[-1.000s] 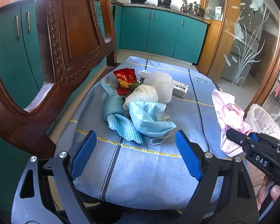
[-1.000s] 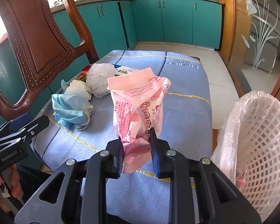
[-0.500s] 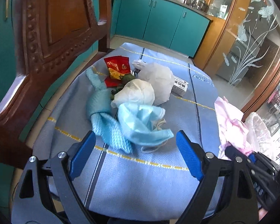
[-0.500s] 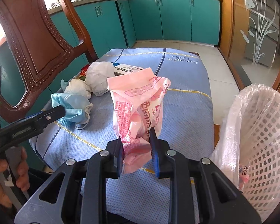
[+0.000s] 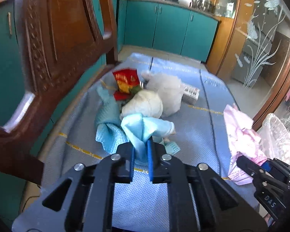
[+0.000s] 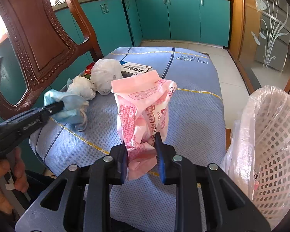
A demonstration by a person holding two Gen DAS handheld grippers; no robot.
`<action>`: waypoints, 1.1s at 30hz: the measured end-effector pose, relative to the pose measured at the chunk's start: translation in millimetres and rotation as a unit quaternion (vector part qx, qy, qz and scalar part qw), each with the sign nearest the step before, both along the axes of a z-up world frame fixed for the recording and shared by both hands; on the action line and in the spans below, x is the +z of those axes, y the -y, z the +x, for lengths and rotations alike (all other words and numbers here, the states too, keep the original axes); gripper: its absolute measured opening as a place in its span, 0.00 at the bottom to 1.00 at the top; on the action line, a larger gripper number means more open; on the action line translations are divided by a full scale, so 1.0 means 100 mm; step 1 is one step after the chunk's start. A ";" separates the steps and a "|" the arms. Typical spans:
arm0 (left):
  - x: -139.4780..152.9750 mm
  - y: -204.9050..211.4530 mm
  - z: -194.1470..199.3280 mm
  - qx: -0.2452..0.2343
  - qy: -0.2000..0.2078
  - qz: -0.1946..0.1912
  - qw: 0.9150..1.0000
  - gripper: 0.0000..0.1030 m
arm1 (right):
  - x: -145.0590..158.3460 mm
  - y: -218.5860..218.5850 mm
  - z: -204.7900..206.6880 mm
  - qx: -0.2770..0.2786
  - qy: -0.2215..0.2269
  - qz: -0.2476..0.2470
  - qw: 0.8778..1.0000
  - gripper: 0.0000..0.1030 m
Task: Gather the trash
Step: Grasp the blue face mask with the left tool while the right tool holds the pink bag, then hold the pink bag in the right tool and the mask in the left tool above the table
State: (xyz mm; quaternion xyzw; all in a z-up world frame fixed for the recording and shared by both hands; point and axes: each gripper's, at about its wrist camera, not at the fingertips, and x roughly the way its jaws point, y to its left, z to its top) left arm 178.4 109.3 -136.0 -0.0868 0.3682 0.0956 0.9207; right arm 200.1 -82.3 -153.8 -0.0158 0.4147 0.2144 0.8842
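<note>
The left gripper (image 5: 140,154) is closing its blue fingers (image 5: 150,155) on the light blue face mask (image 5: 143,127), and a fold of the mask already sits pinched between them. The mask is crumpled, with white ear loops trailing from it, and lies near the left edge of the table (image 5: 201,135), which is covered by a blue woven cloth with yellow and dark stripes. Just beside the mask, toward the left edge, lies a twisted blue cloth (image 5: 108,123). Touching the mask on the far side is a white crumpled wad (image 5: 145,104), then a white plastic bag (image 5: 168,90), a red snack wrapper (image 5: 125,81) and a small printed box (image 5: 191,94), all bunched together.

The right gripper (image 6: 141,150) has its fingers clamped on the lower end of a pink printed bag (image 6: 145,108), which stands up crumpled above the near middle of the table. A hand (image 6: 7,172) shows at the lower left of the right wrist view, under the left tool.

Off the right edge stands a white lattice basket (image 6: 276,145) lined with a clear bag, its mouth open. A carved wooden chair back (image 5: 54,44) crowds the left edge, close to the pile. The far half of the table is bare cloth, and beyond it there is tiled floor before the teal cabinets (image 6: 183,17).
</note>
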 end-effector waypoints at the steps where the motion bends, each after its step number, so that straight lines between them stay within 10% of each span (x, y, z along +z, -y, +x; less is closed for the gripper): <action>1: 0.06 0.01 -0.05 0.001 0.014 0.004 1.000 0.10 | 0.01 0.00 -0.01 -0.002 0.003 -0.002 1.000 0.25; 12: 0.56 0.07 -0.42 0.007 0.100 0.039 0.994 0.10 | 0.12 0.00 -0.06 -0.006 0.018 -0.005 1.000 0.25; 33: 0.69 0.13 -0.55 0.011 0.121 0.055 0.991 0.10 | 0.26 0.03 -0.14 -0.013 0.040 -0.008 0.999 0.25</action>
